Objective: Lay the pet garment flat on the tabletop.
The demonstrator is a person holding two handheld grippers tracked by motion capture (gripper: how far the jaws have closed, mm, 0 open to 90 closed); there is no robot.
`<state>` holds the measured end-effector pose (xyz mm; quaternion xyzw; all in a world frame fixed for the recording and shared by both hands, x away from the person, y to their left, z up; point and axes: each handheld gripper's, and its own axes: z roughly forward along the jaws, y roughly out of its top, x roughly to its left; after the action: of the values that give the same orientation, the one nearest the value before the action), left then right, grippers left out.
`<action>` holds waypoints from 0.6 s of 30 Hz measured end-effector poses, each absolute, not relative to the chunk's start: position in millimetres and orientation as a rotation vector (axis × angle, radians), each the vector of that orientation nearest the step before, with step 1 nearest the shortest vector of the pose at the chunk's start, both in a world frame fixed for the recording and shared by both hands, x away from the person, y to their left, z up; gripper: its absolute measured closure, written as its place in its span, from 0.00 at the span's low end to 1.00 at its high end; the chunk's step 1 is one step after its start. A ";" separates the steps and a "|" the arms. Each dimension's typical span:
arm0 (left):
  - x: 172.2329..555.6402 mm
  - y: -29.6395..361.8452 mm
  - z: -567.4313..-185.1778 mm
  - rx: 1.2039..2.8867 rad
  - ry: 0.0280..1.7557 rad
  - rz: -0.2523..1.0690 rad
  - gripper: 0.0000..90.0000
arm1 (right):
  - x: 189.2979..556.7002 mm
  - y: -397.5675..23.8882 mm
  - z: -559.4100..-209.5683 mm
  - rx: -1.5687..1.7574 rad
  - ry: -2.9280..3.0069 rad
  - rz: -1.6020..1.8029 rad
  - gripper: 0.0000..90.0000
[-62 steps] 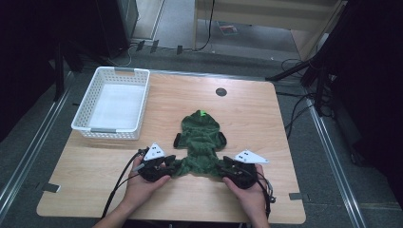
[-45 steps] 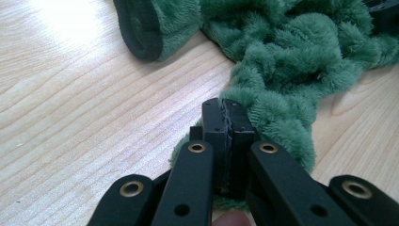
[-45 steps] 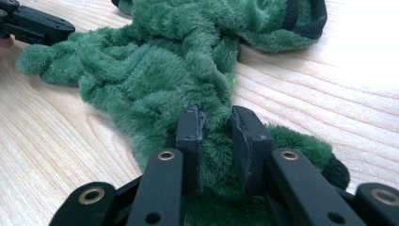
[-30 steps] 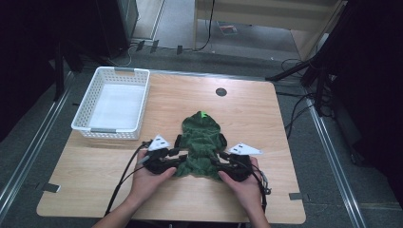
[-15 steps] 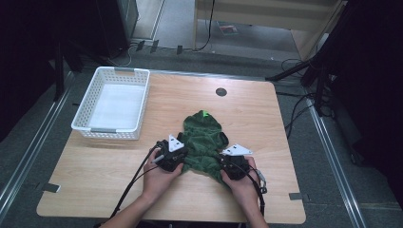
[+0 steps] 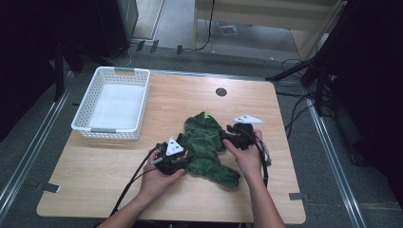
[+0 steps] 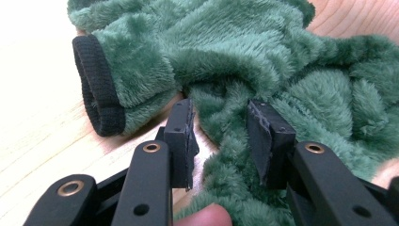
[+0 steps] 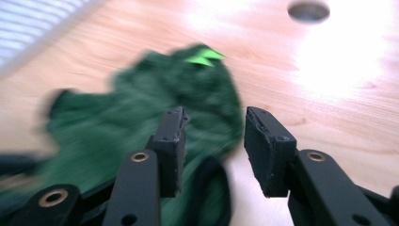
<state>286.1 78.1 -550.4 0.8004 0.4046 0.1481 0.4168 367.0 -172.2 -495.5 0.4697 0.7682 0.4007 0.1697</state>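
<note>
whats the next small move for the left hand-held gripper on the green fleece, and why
Probably close the left hand-held gripper on the fold. Its jaws stand open with green fleece bunched between them, beside the black cuff, so a pinch should catch the fabric. The right hand-held gripper is open too, over the garment's edge.

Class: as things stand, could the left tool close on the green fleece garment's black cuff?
Probably yes. The left tool is open, and the black cuff of the green fleece garment lies close beside it, uncovered.
</note>
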 end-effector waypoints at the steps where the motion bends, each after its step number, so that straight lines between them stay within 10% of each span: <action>1: 286.4 78.6 -550.3 2.006 1.025 0.361 0.70 | 379.7 -169.1 -501.7 1.361 2.193 1.095 0.68; 9: 295.1 83.3 -550.6 1.962 1.123 0.355 0.70 | 438.8 -142.2 -532.6 1.354 2.305 0.967 0.98; 13: 291.3 85.4 -549.9 1.936 1.068 0.340 0.58 | 450.3 -138.2 -533.2 1.357 2.278 1.009 0.97; 18: 275.2 107.2 -545.8 1.874 1.010 0.291 0.50 | 437.8 -143.9 -521.4 1.307 2.262 1.193 0.69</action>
<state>275.2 107.2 -545.8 0.7668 0.4133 0.1192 0.4764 437.8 -143.9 -521.4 0.4510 0.7804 0.4116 0.1343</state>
